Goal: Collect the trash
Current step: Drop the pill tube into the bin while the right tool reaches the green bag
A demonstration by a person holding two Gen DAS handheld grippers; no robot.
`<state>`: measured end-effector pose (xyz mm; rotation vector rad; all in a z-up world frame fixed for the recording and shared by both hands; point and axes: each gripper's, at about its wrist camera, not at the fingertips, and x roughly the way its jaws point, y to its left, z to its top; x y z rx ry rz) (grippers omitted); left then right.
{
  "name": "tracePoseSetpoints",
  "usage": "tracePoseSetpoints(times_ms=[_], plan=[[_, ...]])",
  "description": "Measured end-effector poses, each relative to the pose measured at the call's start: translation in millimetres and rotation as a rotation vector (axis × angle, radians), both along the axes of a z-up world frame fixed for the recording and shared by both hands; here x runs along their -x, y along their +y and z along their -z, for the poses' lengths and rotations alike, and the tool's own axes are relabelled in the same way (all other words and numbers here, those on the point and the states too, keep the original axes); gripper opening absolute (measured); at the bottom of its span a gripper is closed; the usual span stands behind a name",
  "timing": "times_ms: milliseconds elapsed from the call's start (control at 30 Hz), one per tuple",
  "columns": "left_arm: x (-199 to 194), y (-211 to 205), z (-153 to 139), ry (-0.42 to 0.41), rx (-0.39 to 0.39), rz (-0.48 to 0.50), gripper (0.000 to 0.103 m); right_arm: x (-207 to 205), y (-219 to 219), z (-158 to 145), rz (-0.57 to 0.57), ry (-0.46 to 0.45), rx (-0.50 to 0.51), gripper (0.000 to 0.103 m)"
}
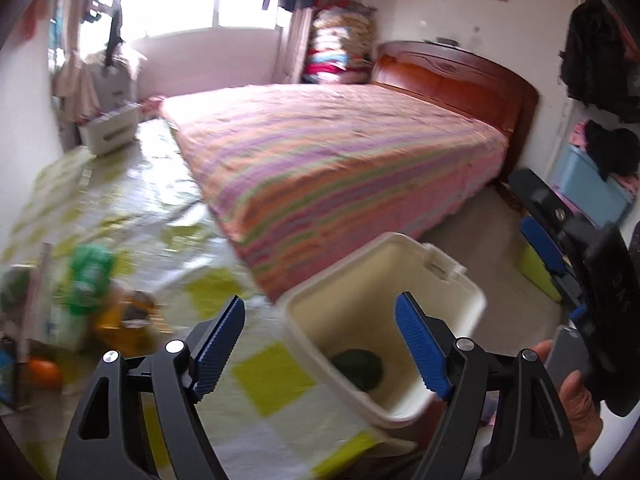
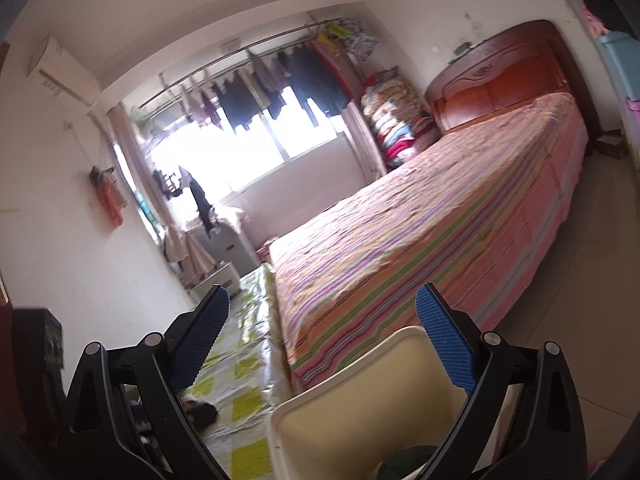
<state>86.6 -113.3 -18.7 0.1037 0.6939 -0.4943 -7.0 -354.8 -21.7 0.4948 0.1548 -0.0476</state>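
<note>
A cream plastic bin (image 1: 400, 264) stands beside the bed. At its bottom lies a dark green lump (image 1: 358, 366). My left gripper (image 1: 320, 308) hangs open just above the bin's near rim, with nothing between its blue pads. To the left, on the yellow-checked cover (image 1: 256, 380), lies blurred litter: a green packet (image 1: 90, 276), a yellowish wrapper (image 1: 124, 320) and an orange thing (image 1: 44, 374). My right gripper (image 2: 323, 294) is open and empty over the same bin (image 2: 360, 400), where the green lump (image 2: 404, 464) shows. A dark item (image 2: 200, 408) lies on the cover.
A bed (image 1: 340, 152) with a striped pink sheet and a wooden headboard (image 1: 460, 76) fills the middle. A white basket (image 1: 108, 128) sits at the far left, a blue box (image 1: 588, 188) at the right. A hand (image 1: 576, 400) holds the right gripper's handle.
</note>
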Motion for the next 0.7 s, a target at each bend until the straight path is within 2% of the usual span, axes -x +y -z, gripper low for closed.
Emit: tracePoseSetpoints(times_ms=[200,367,600,700], plan=[[-1.0,55.8,-13.0,-0.061,-0.049,-0.108,0.078,-21.6,44.4,-2.2,-0.124,0.023,0.052,0.096],[-6.1,117.5,-18.9,-0.079,-0.093,-0.212,0.079,-53.8,91.8,4.3,-0.279,0.079,0.032,0.096],[-17.2,201.4,-36.3,-0.090,-0.093,-0.355,0.079,-125.6,172.5,-15.9,-0.517,0.135,0.039,0.096],[-21.9,232.9,-39.5,-0.103,-0.120,-0.403,0.079,-163.5,201.6,-11.2,-0.590,0.210,0.040,0.096]])
